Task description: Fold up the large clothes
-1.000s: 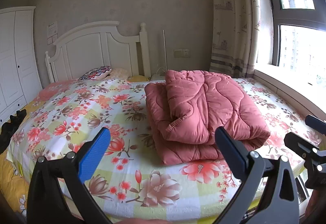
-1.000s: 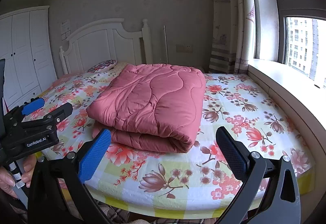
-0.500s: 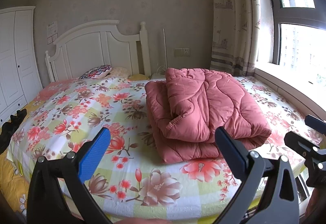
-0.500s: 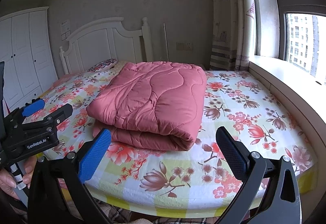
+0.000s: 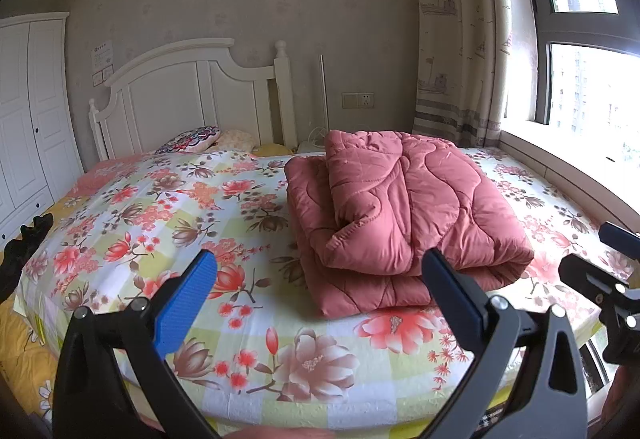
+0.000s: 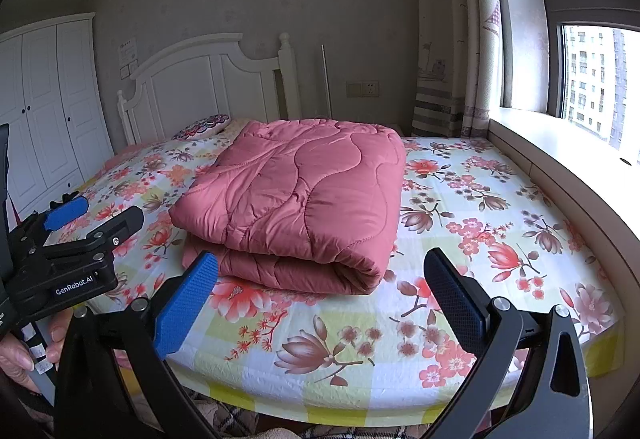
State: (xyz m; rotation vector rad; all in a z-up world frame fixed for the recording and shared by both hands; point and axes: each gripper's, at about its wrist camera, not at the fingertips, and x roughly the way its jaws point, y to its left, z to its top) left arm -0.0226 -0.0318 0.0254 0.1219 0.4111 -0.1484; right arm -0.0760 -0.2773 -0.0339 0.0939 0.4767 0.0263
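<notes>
left wrist view: the left gripper [image 5: 320, 291] hangs over the foot edge of the bed [image 5: 240, 391], its jaws spread wide and empty, one blue pad [image 5: 186, 303] to its left and a dark one to its right. ahead of it and a little to the right lies the pink quilt [image 5: 400, 207], folded into a thick bundle on the floral sheet, apart from both fingers. the upper layer of the bundle sits crooked on the lower one, with a stitched edge curling at the near corner. far ahead stands the white headboard [image 5: 192, 95], with a patterned pillow [image 5: 188, 139] at its foot. at the right rim of this view the right gripper [image 5: 600, 263] shows as dark arms with a blue tip, near the bed's corner.

right wrist view: the right gripper [image 6: 322, 291] is likewise released, jaws wide, holding nothing, above the bed's near edge. the quilt [image 6: 296, 199] lies straight ahead and slightly to the left, its rounded fold facing the gripper, not touching the pads. to the left, the left gripper [image 6: 92, 215] appears with its fingers parted, and a hand [image 6: 24, 355] grips the handle below it. off to the right runs a window sill [image 6: 560, 159] under a window, with a curtain [image 6: 452, 39] hanging ahead and right.
</notes>
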